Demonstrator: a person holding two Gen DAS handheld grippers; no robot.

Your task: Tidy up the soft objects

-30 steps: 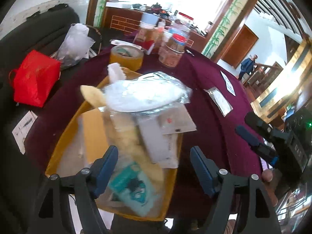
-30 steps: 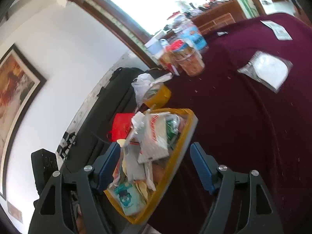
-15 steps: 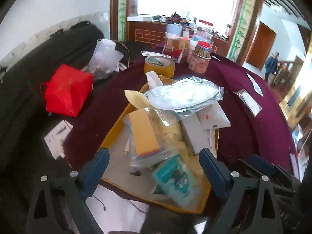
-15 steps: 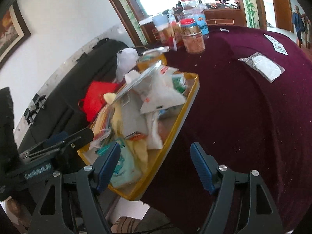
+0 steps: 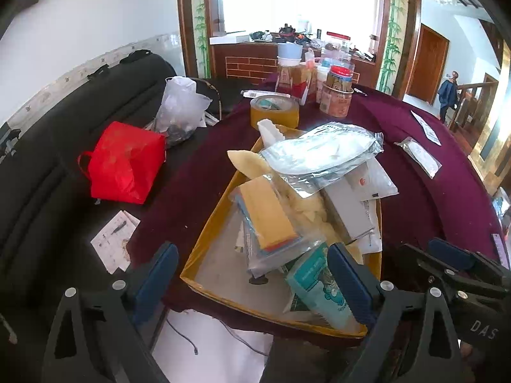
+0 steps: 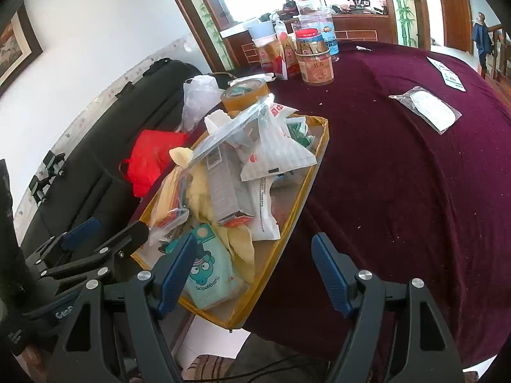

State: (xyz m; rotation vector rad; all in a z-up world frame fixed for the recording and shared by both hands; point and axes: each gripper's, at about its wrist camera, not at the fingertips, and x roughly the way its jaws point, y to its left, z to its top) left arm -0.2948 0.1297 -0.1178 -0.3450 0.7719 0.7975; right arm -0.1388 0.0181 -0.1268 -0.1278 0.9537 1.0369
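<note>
Left gripper [image 5: 252, 274] has gone from partly closed a second ago to wide apart, nothing between the pads; both views have swung to square up on the yellow tray [image 5: 204, 233], now more centred than a second ago. Reads as a fresh approach: no item picked yet, sorting barely started by the look of it. Right gripper [image 6: 252, 271] is also spread and empty. The tray sits on the near edge of the maroon tablecloth [image 6: 399, 175], piled with soft packets: teal cartoon tissue pack [image 5: 322, 284] at the tray's near corner, just beside the left gripper's right finger; clear bagged sponge [image 5: 268, 220] mid-tray; clear zip bag [image 5: 322, 150] topping the pile. One flat white packet [image 6: 428, 108] lies well apart from the tray, far right on the cloth.
</note>
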